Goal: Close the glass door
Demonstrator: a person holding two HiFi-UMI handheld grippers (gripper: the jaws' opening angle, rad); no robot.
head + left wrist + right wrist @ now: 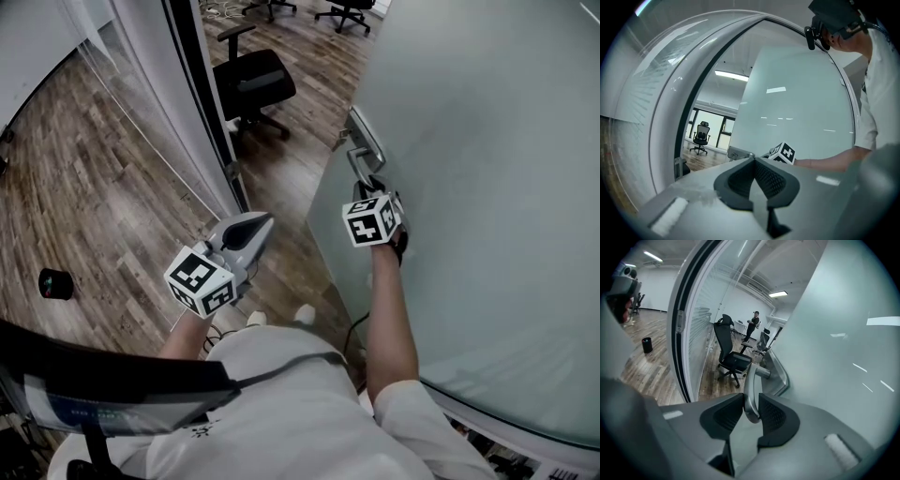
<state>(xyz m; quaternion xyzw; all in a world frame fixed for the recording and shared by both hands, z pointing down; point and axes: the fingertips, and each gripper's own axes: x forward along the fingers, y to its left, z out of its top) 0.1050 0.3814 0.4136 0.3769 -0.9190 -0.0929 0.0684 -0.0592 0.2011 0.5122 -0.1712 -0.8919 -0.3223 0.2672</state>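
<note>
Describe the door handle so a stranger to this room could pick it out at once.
Find the big frosted glass door filling the right of the head view. On its left edge sits a metal lock plate, and the door handle is the curved silver lever on it, the only part clamped in the right gripper.

A black office chair (253, 84) stands on the wood floor (84, 187), a small black cylinder (55, 283) well apart.
</note>
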